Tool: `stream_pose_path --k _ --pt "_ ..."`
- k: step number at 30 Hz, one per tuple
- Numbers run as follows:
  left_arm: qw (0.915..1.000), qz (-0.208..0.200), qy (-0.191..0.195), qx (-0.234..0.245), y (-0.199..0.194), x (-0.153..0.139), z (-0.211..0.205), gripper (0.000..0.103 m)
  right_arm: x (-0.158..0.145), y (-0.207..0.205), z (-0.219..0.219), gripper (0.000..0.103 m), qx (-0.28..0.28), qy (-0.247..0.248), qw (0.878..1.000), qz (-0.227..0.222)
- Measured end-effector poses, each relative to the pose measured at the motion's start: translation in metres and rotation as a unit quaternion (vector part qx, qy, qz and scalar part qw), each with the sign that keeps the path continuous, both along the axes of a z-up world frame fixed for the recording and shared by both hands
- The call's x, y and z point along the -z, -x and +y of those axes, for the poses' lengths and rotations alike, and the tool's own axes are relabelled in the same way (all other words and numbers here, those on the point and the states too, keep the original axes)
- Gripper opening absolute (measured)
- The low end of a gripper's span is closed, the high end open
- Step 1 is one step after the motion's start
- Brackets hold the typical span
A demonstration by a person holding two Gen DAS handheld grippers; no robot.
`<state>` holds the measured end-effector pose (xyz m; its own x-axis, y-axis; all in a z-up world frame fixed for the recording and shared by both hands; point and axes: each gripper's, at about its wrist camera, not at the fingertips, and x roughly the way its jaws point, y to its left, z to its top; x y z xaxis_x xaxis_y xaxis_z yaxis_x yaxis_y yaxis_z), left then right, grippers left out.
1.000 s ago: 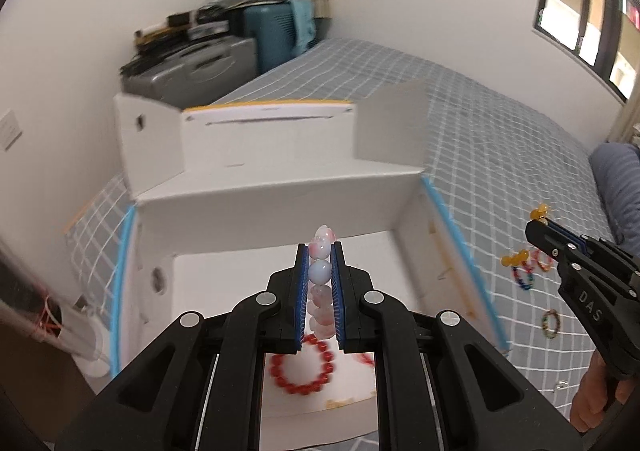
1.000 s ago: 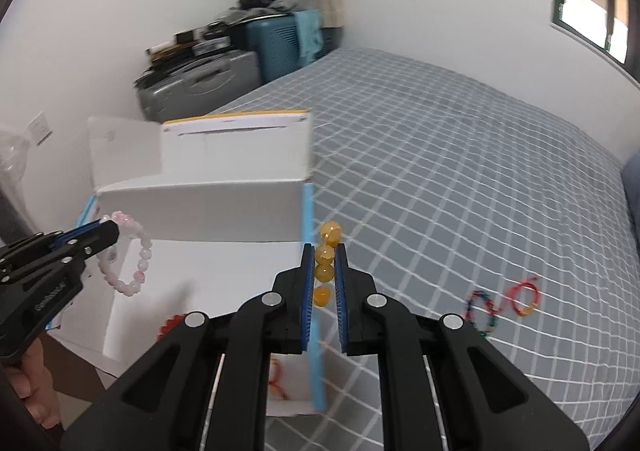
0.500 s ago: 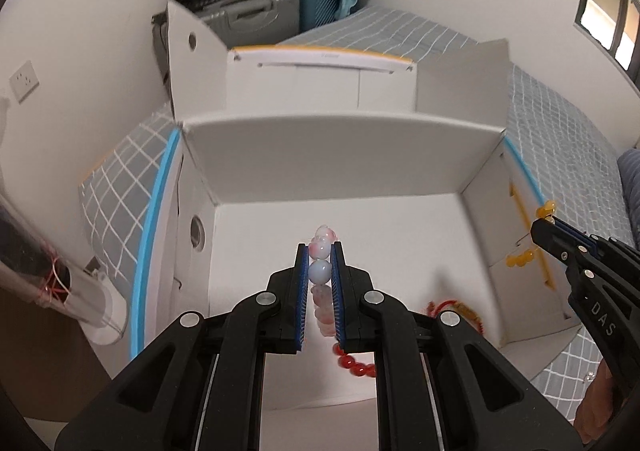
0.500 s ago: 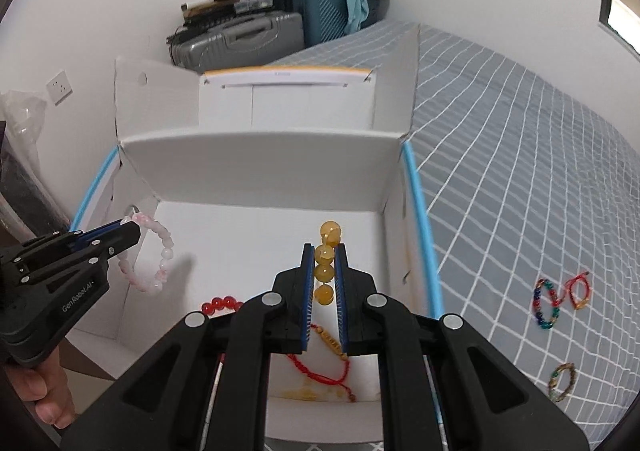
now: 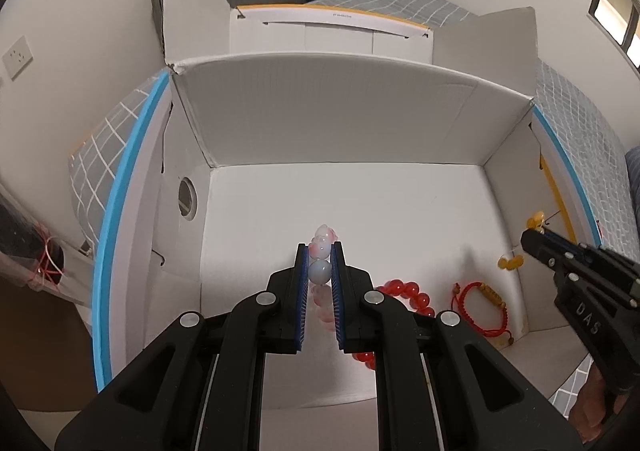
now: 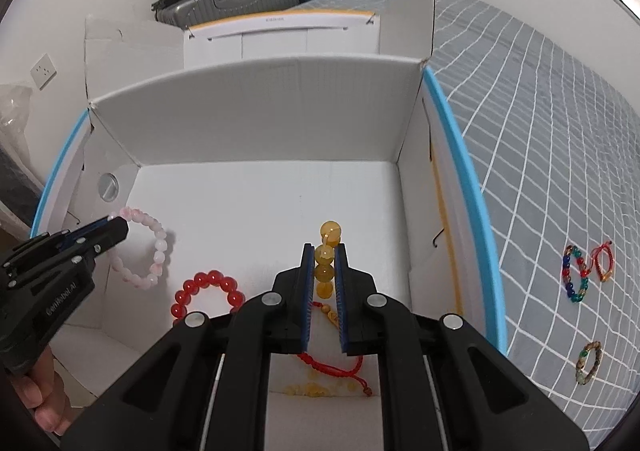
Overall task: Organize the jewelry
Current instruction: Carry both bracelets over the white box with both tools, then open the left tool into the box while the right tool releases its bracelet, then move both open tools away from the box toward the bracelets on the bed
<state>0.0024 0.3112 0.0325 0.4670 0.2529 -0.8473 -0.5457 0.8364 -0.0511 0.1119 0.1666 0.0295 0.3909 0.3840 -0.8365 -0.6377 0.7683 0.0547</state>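
Over the open white box (image 6: 256, 111), the left gripper (image 5: 320, 263) is pinching the pink bead bracelet (image 6: 146, 251) between closed jaws while the right gripper (image 6: 324, 263) is clamping the amber bead bracelet (image 6: 326, 263), both hanging above the red bead bracelet (image 6: 208, 289) lying inside.

Even, fairly bright indoor light; white box (image 5: 340, 123) walls unglared. Soft shadows on the box floor. Strong fisheye curvature and dark vignetting at edges.
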Motion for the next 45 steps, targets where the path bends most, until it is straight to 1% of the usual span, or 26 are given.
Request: stream_pose_path --k 6,10,12,14,15,17,18,19,20,21,23,24,25,26,29,31,35,40,45 --pt "1.0000 0.005 -0.001 -0.001 0.000 0.000 0.001 0.011 0.009 -0.003 0.002 0.010 0.001 0.008 1.000 0.015" --pt "1.0000 0.006 0.000 -0.005 0.000 -0.001 0.001 0.014 0.007 -0.003 0.002 0.012 0.001 0.004 1.000 0.014" --pt "0.9999 0.005 -0.004 -0.009 0.000 -0.003 0.002 0.014 0.005 -0.003 0.001 0.013 0.000 -0.001 1.000 0.015" --pt "0.9999 0.003 -0.004 -0.009 0.001 -0.007 0.001 0.014 0.002 -0.002 0.001 0.027 -0.001 -0.006 1.000 0.013" --pt "0.9999 0.002 -0.005 -0.010 0.002 -0.008 0.000 0.017 -0.001 -0.001 -0.001 0.030 0.000 -0.009 1.000 0.008" --pt "0.9999 -0.004 -0.007 -0.013 0.004 -0.012 0.000 0.031 -0.005 0.002 -0.002 0.043 -0.002 -0.016 1.000 0.000" --pt "0.9999 -0.006 -0.007 -0.014 0.005 -0.014 -0.001 0.036 -0.008 0.003 -0.003 0.045 -0.003 -0.020 1.000 -0.004" --pt "0.9998 -0.011 -0.010 -0.016 0.006 -0.017 -0.001 0.044 -0.011 0.005 -0.003 0.050 -0.004 -0.022 1.000 -0.008" --pt "0.9997 -0.014 -0.012 -0.016 0.007 -0.019 -0.001 0.050 -0.014 0.006 -0.004 0.056 -0.004 -0.025 1.000 -0.013" --pt "0.9996 -0.017 -0.014 -0.017 0.008 -0.022 -0.002 0.053 -0.018 0.008 -0.006 0.059 -0.004 -0.027 0.999 -0.019" --pt "0.9993 -0.023 -0.021 -0.020 0.007 -0.025 0.000 0.069 -0.024 0.011 -0.008 0.072 -0.003 -0.032 0.999 -0.031" --pt "0.9992 -0.026 -0.023 -0.020 0.007 -0.026 0.000 0.072 -0.027 0.012 -0.010 0.076 -0.002 -0.034 0.999 -0.039" --pt "0.9990 -0.029 -0.026 -0.021 0.007 -0.027 0.000 0.075 -0.030 0.014 -0.011 0.083 -0.001 -0.033 0.998 -0.049" --pt "0.9990 -0.030 -0.027 -0.022 0.007 -0.029 0.000 0.078 -0.033 0.015 -0.013 0.087 0.001 -0.033 0.998 -0.060" --pt "0.9987 -0.036 -0.029 -0.022 0.007 -0.032 -0.002 0.085 -0.040 0.017 -0.017 0.094 0.002 -0.035 0.996 -0.078" --pt "0.9984 -0.041 -0.034 -0.022 0.007 -0.035 -0.005 0.089 -0.043 0.015 -0.022 0.095 0.003 -0.041 0.996 -0.081" --pt "0.9973 -0.050 -0.047 -0.024 0.004 -0.042 -0.013 0.097 -0.050 0.010 -0.032 0.095 0.013 -0.047 0.995 -0.086" --pt "0.9961 -0.057 -0.066 -0.008 -0.004 -0.051 -0.029 0.097 -0.058 0.001 -0.049 0.095 0.033 -0.044 0.994 -0.099" --pt "0.9954 -0.068 -0.067 0.012 -0.018 -0.061 -0.047 0.097 -0.067 -0.012 -0.074 0.095 0.060 -0.045 0.992 -0.106"
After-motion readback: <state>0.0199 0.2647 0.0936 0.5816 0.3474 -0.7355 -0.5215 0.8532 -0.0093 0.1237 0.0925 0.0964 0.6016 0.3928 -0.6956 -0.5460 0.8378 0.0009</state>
